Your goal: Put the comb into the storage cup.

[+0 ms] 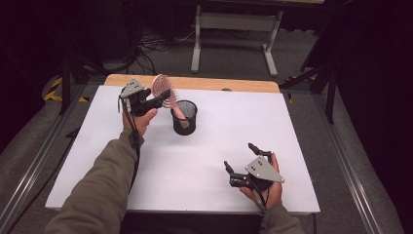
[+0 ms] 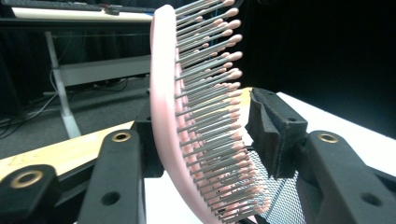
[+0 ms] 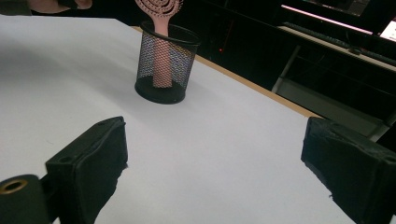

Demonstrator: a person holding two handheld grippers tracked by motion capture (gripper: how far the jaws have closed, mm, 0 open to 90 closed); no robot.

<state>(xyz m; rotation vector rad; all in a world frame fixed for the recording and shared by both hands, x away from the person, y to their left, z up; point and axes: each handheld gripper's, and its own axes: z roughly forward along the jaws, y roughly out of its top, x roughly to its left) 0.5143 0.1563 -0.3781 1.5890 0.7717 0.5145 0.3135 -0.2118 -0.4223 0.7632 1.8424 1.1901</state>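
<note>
Pink hairbrush [image 1: 164, 92] stands handle-down in black mesh cup [image 1: 184, 118] near the counter's [image 1: 204, 161] far edge. Left tongs [image 1: 163, 96] flank its head, pads apart from it. Right tongs [image 1: 239, 157] wide, empty, near right corner.

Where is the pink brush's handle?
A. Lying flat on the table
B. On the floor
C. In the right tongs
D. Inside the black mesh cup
D: the brush stands with its handle down inside the mesh cup, its head sticking out above the rim.
</note>
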